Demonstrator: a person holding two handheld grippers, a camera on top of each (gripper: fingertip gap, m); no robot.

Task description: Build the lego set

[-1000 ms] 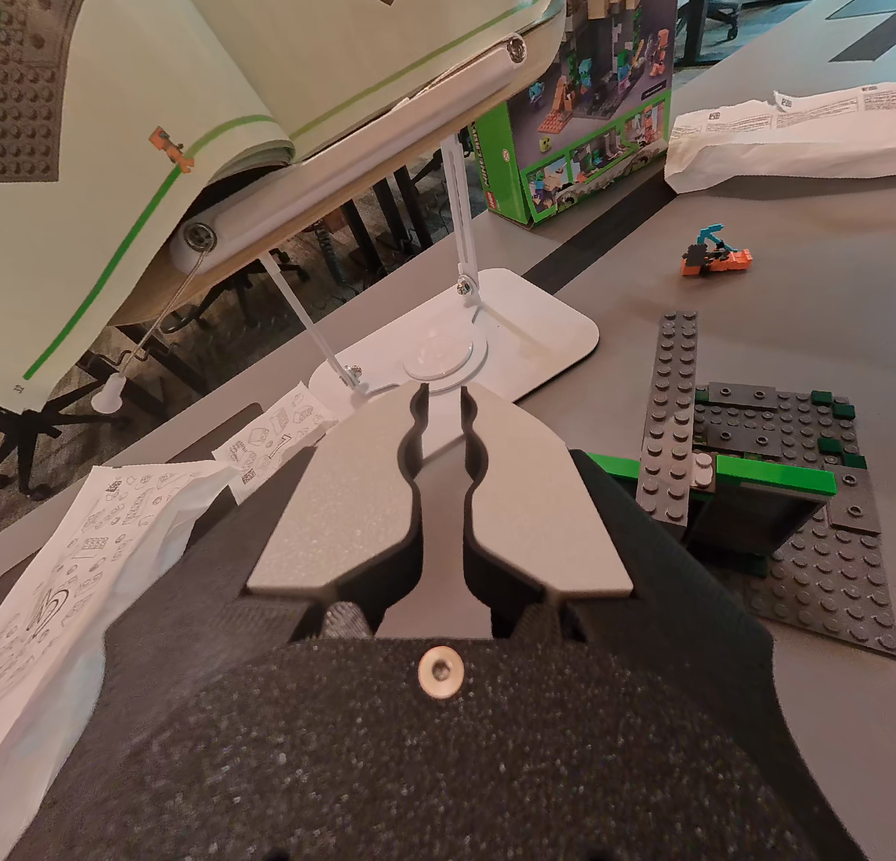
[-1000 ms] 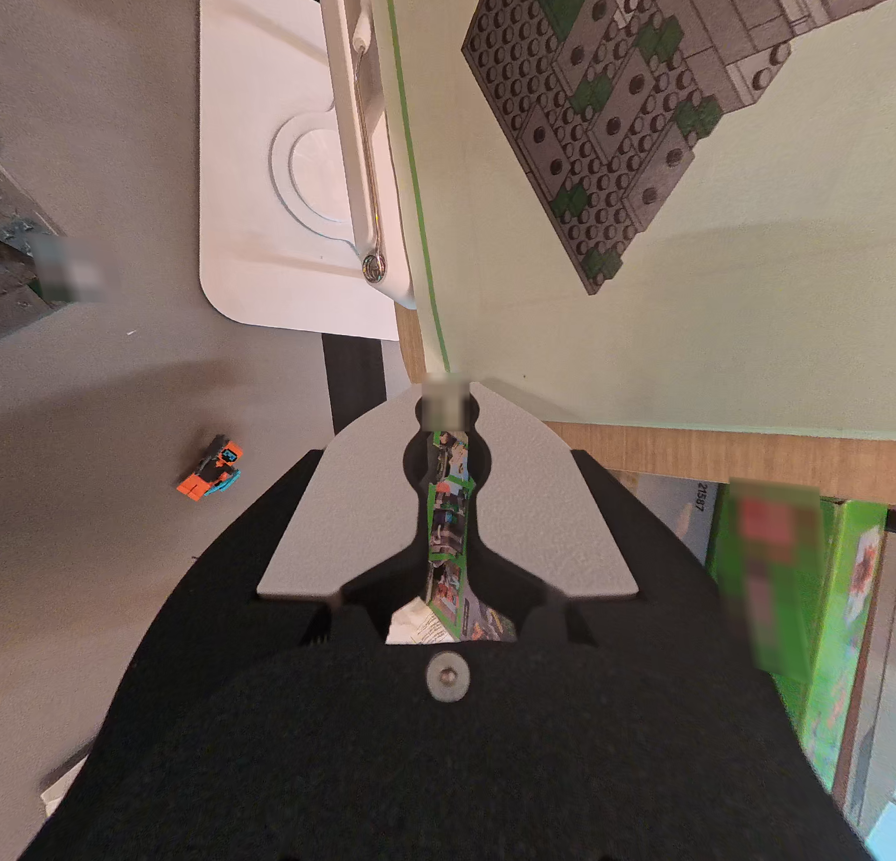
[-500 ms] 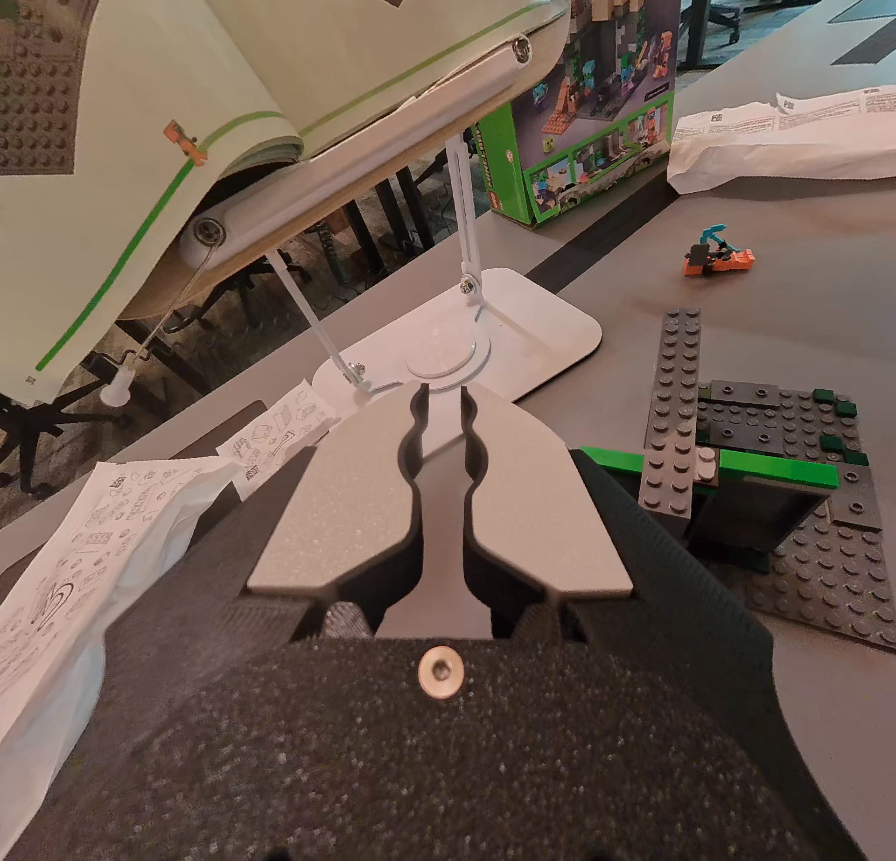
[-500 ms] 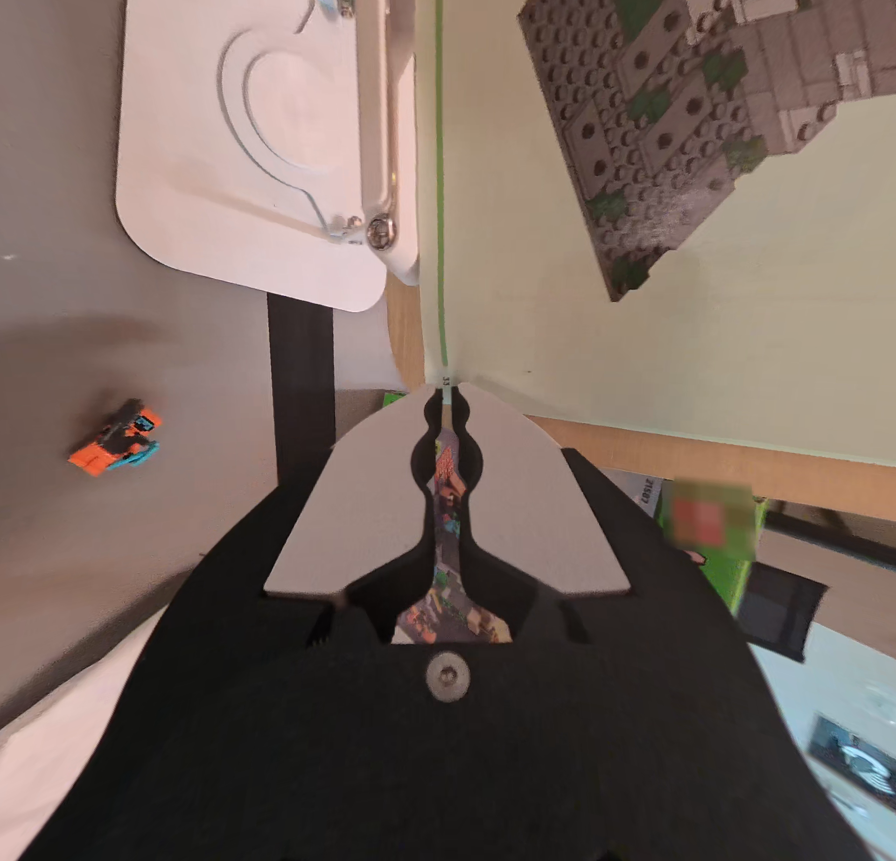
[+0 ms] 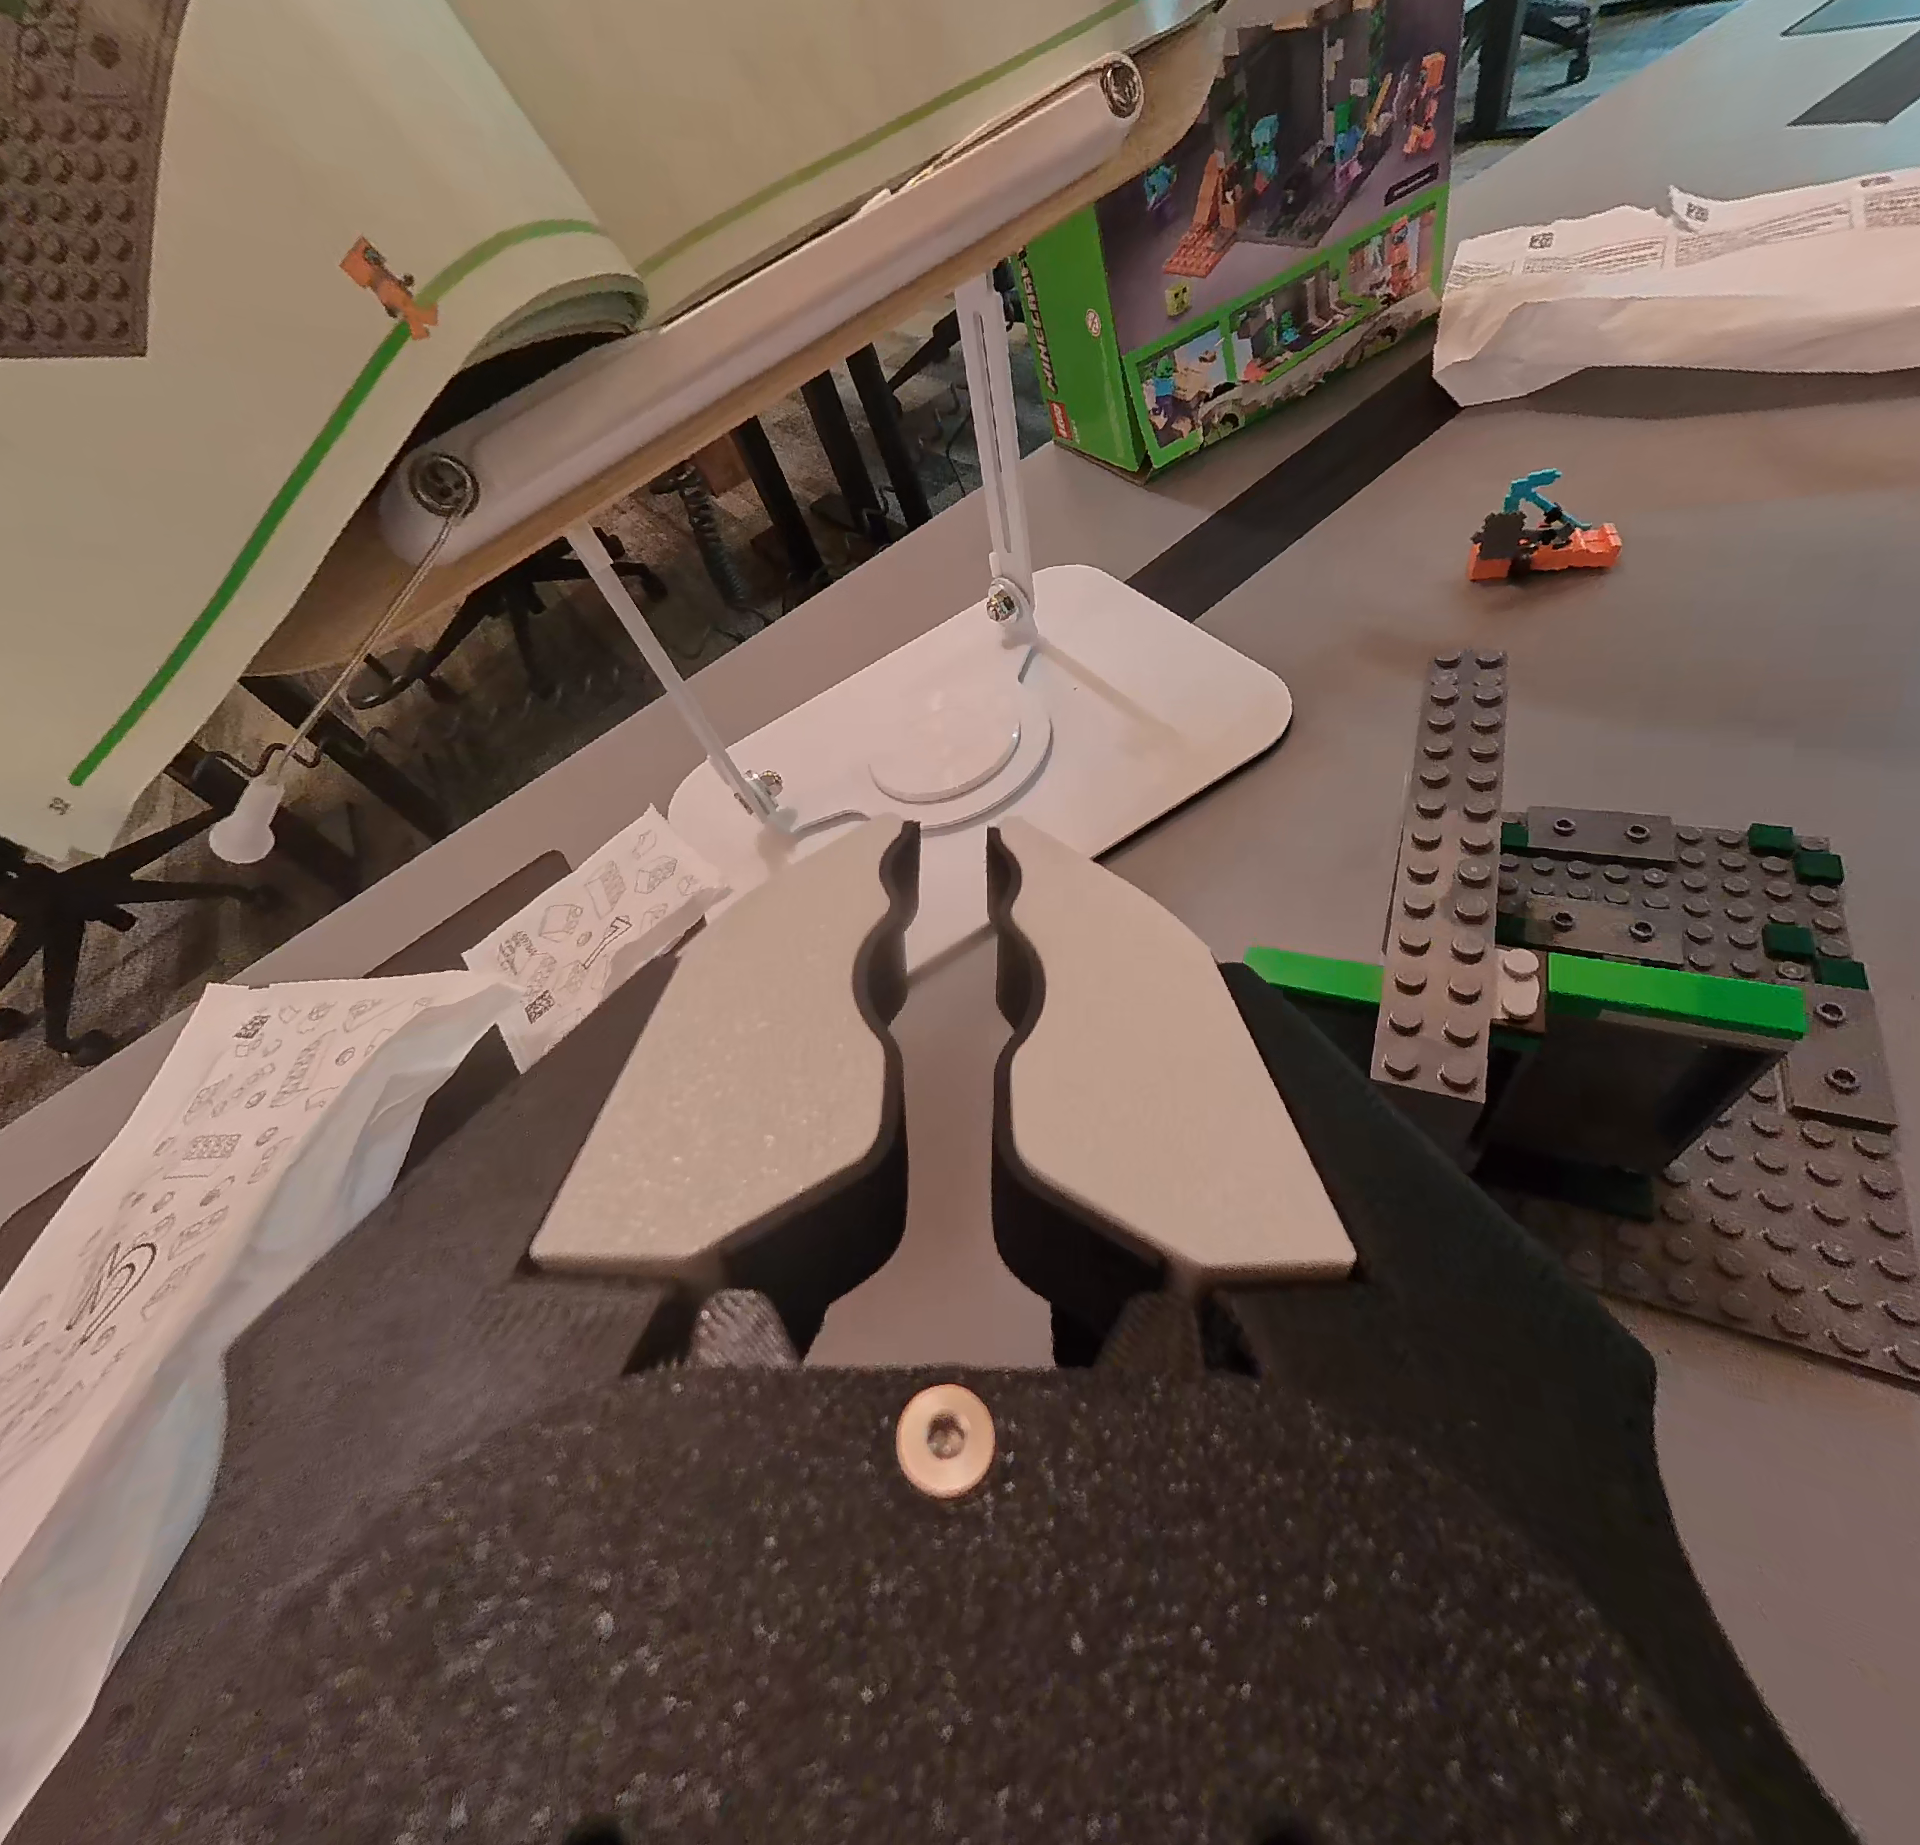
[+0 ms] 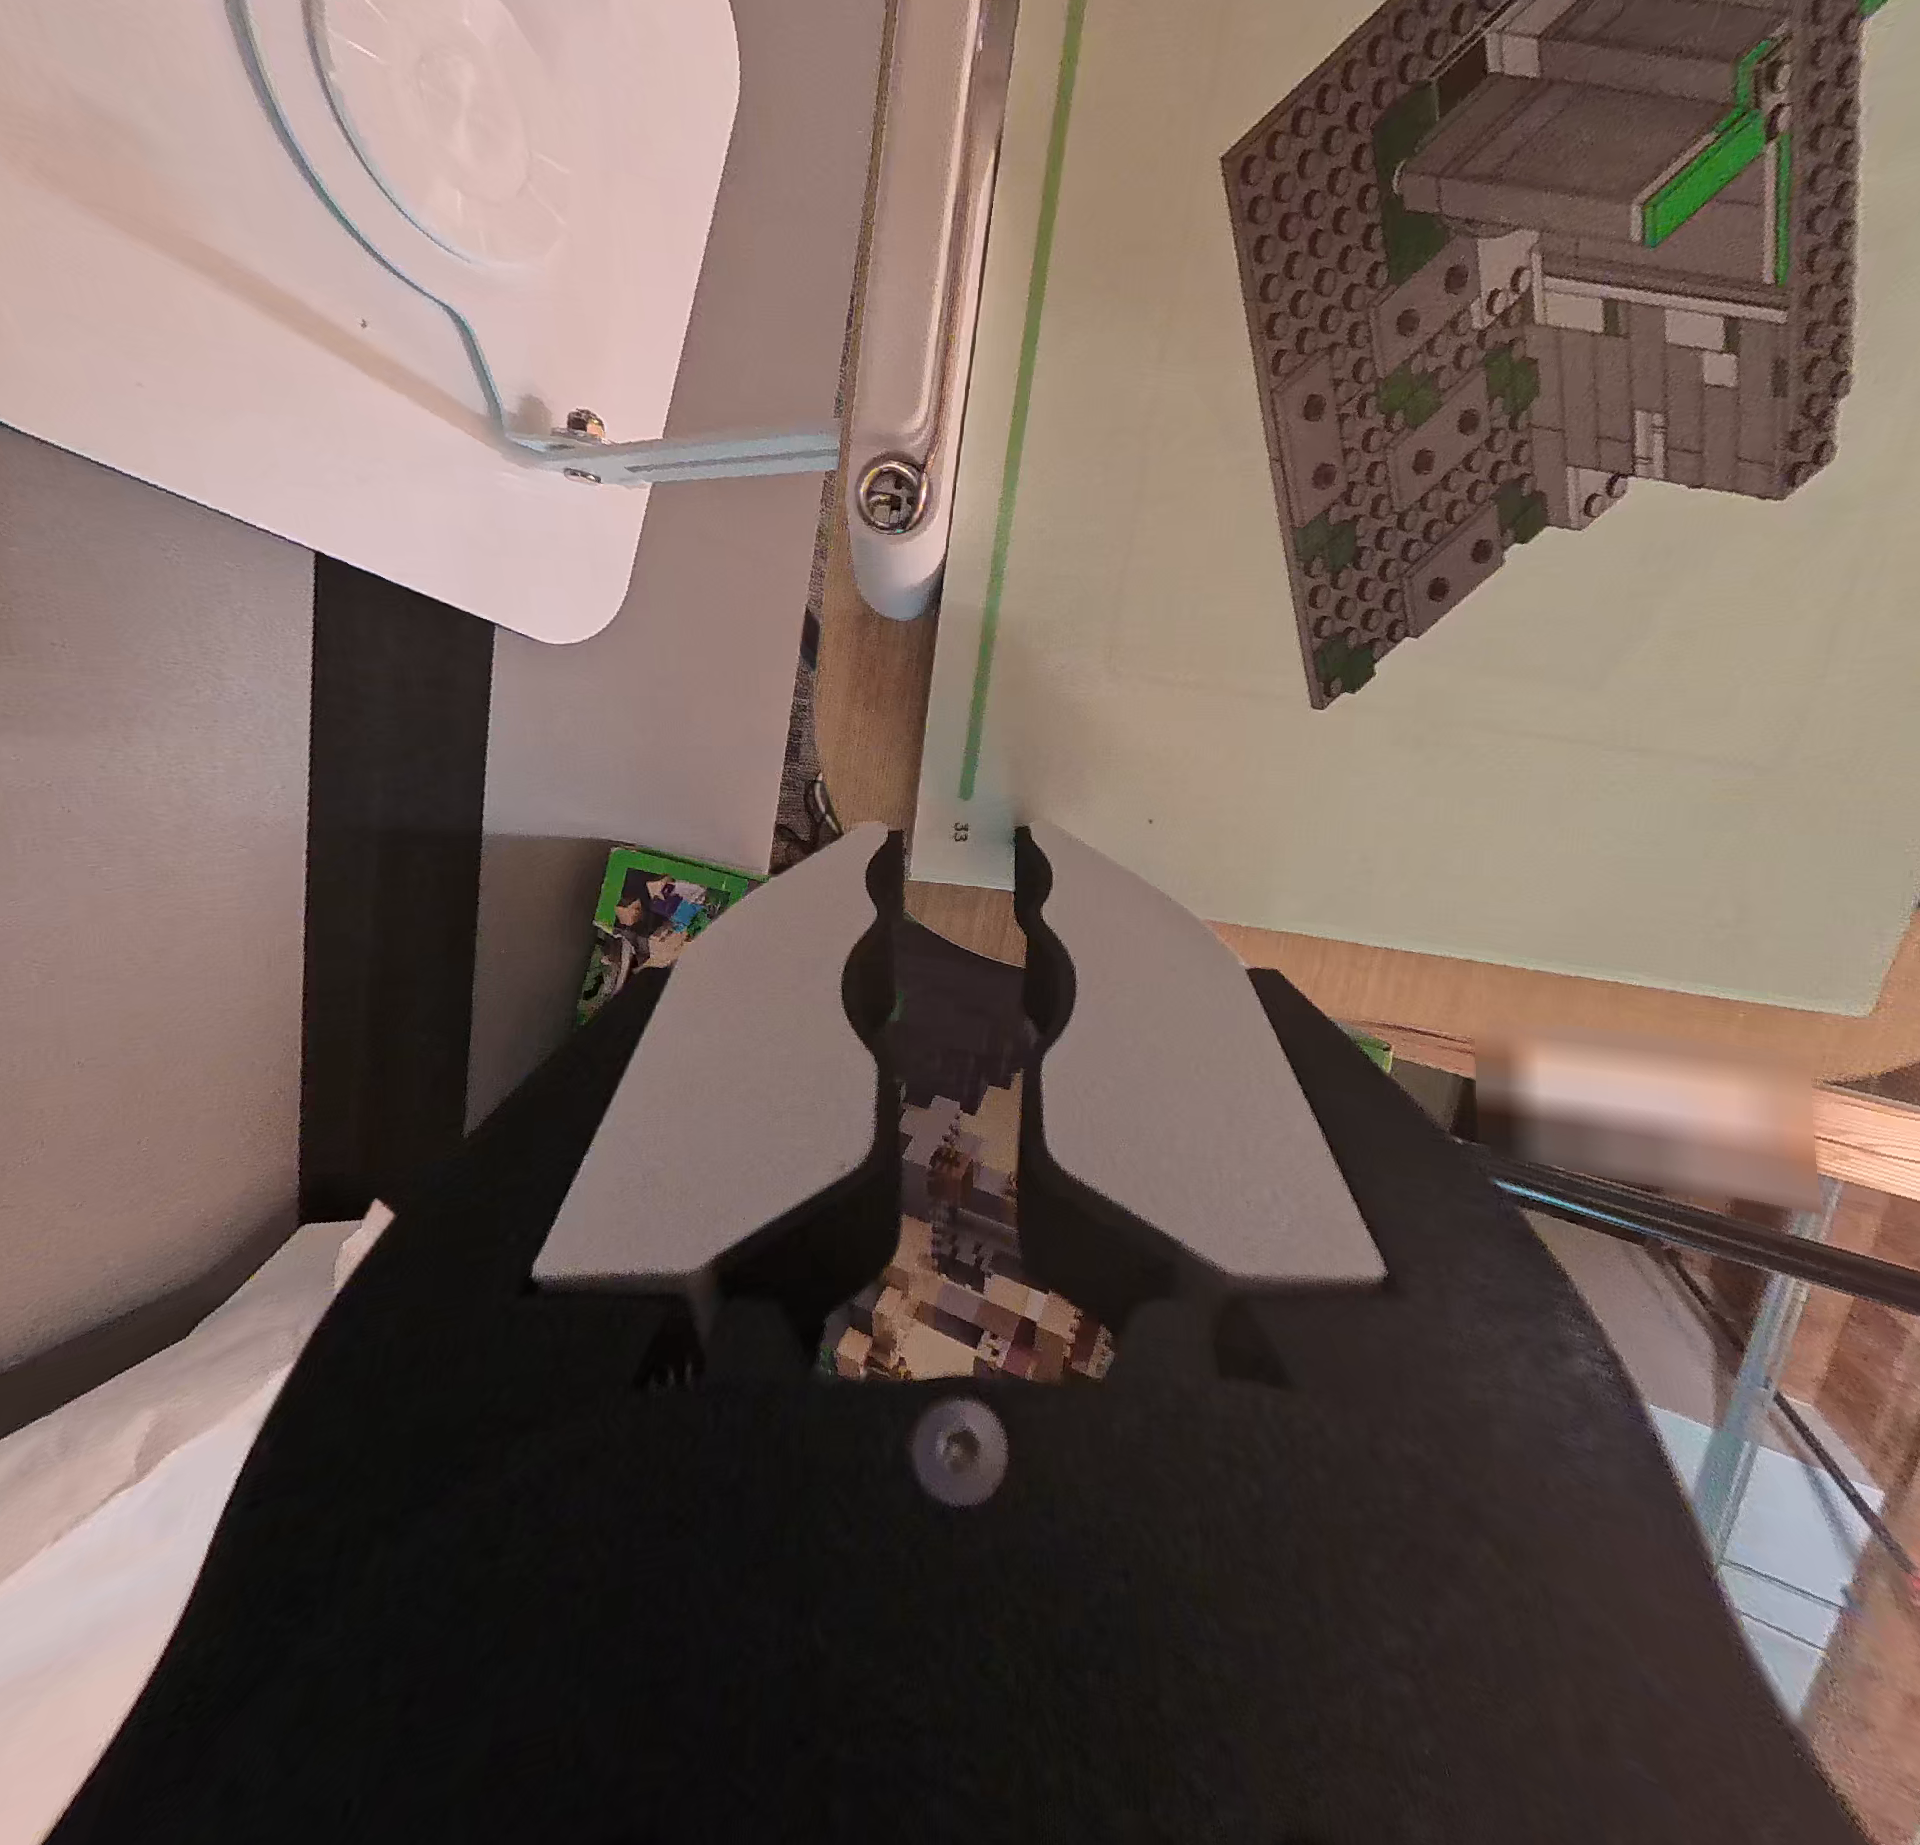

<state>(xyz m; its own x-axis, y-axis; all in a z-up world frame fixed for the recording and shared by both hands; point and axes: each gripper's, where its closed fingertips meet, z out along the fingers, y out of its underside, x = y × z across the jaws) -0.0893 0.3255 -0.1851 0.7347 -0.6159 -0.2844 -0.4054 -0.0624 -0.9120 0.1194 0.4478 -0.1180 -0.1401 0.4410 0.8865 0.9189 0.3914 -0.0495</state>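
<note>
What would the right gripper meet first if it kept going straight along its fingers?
Most likely the bottom corner of the instruction booklet page, which lies right at the tips of the right gripper with its jaws open. Depth is hard to judge, so the tips may pass just beside the page and reach the wooden board under it.

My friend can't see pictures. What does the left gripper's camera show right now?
The left gripper, slightly open and empty, hovers over a grey table. To its right sits a half-built grey and green lego model; ahead, an instruction booklet rests on a white stand.
</note>
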